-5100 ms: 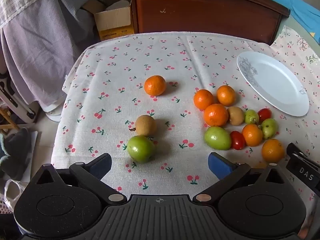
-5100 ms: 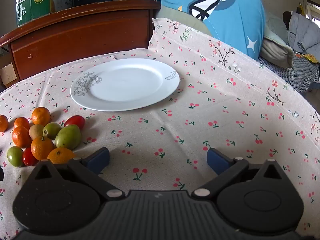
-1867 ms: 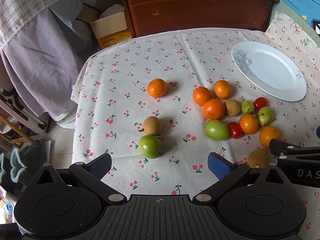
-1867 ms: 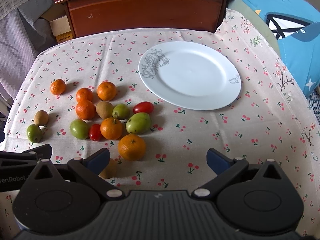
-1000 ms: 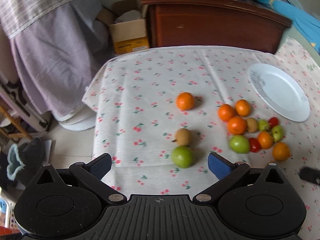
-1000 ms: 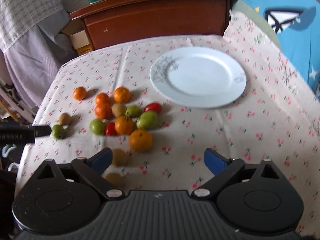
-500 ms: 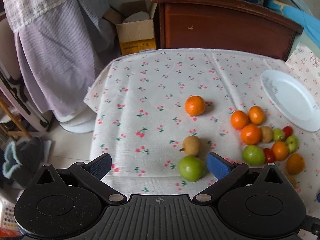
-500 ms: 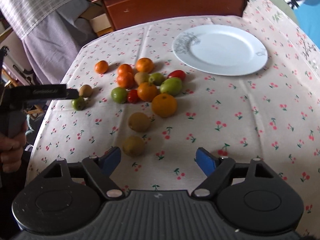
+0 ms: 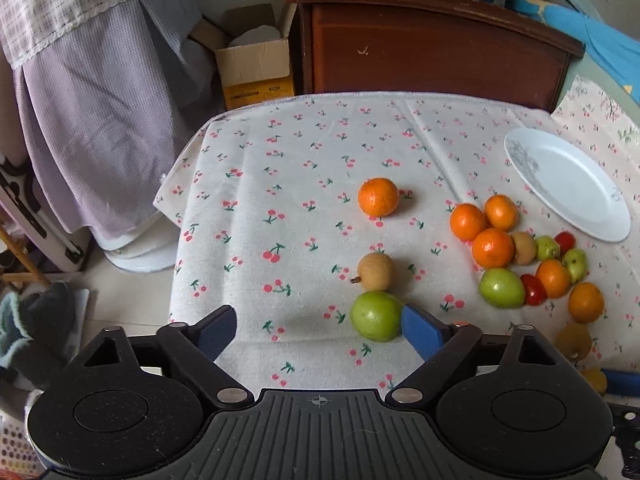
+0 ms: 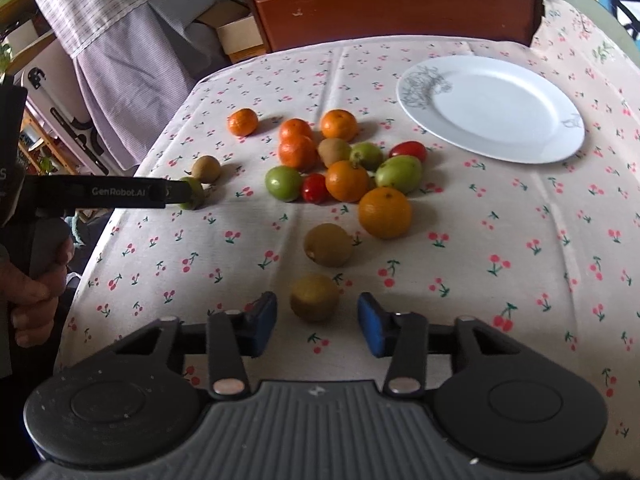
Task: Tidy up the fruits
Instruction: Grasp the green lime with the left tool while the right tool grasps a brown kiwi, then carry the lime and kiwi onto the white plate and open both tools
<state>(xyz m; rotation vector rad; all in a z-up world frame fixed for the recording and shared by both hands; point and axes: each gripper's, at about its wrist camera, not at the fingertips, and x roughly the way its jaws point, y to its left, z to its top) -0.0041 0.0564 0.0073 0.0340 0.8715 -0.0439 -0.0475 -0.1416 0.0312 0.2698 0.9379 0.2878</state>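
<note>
Left wrist: picking step under way. Left gripper [image 9: 318, 330] pitched down at the table's near left edge, jaws apart and just been narrowing, right pad beside the green fruit [image 9: 376, 316], nothing clamped. Needs centring on it before closing.

Right wrist: right gripper [image 10: 316, 322] angled down at the near edge, jaws just been closing around the brown kiwi [image 10: 314, 298], gaps visible, not yet pinched. Plate [image 10: 416, 92] bare at the far right corner.
</note>
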